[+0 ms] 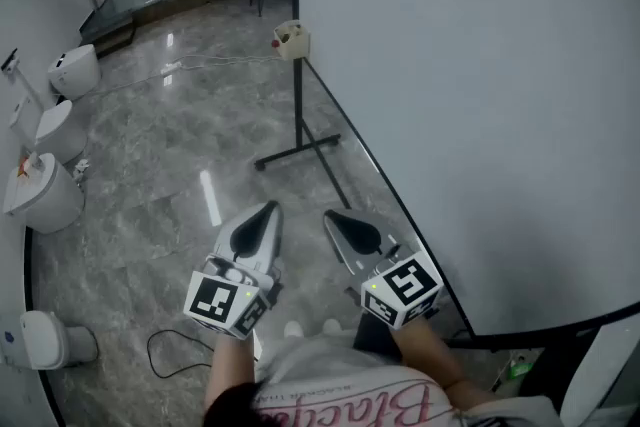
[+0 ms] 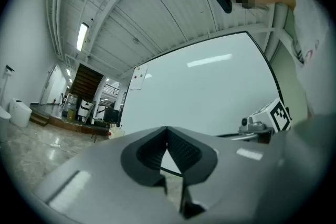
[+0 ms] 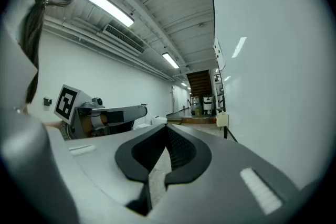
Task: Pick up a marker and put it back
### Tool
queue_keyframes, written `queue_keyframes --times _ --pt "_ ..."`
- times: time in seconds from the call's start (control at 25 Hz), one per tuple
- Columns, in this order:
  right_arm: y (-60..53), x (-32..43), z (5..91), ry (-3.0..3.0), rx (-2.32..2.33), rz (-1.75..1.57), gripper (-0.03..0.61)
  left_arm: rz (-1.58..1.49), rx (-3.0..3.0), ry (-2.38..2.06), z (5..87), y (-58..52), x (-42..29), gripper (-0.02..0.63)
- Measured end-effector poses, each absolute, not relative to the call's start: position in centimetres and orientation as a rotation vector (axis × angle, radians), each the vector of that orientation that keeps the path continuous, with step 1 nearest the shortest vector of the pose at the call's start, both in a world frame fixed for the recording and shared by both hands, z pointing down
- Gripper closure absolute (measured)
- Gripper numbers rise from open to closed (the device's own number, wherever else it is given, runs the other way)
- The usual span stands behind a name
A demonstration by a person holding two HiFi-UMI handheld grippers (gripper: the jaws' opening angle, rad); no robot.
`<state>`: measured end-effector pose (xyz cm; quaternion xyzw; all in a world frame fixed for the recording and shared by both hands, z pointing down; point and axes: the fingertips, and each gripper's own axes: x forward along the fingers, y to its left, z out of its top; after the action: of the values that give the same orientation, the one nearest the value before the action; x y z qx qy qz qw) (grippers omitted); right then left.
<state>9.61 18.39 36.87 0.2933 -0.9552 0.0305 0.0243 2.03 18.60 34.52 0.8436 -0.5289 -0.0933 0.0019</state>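
Glossy grey stone floor [image 1: 150, 195] fills most of the head view, with a large whiteboard [image 1: 480, 95] on a black stand [image 1: 300, 130] along the right side. The left tool [image 1: 268, 209] and right tool [image 1: 331, 216] are held side by side in the air beside the board's lower edge. In each tool's own view the tips meet and nothing sits in the hollow behind them.

No marker can be made out. A small green object [image 1: 517, 367] lies low by the board's bottom corner, but it is too small to identify.

A marker should be light, stiff and smooth-barrelled, so it may roll or slip. Pinching it across the middle of the barrel, clear of the cap, looks safest.
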Motion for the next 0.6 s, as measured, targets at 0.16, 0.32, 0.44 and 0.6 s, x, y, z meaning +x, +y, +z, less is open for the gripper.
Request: queue_keyframes --times 0.16,0.32,0.44,0.6 --pt "18.1 9.6 36.6 -2.95 0.918 0.088 0.578 -0.278 2.663 -1.644 34.4 18.2 2.3 0.614" --pt "17.7 9.6 36.6 -2.952 0.921 0.081 0.578 -0.274 2.674 -1.636 34.4 17.6 2.6 0.614" --pt "17.5 9.9 36.4 -2.956 0.924 0.068 0.578 -0.271 2.656 -1.647 34.3 17.3 2.8 0.614" --pt "16.9 10.4 36.1 -2.967 0.911 0.059 0.578 -0.286 2.646 -1.663 34.5 16.8 3.2 0.614"
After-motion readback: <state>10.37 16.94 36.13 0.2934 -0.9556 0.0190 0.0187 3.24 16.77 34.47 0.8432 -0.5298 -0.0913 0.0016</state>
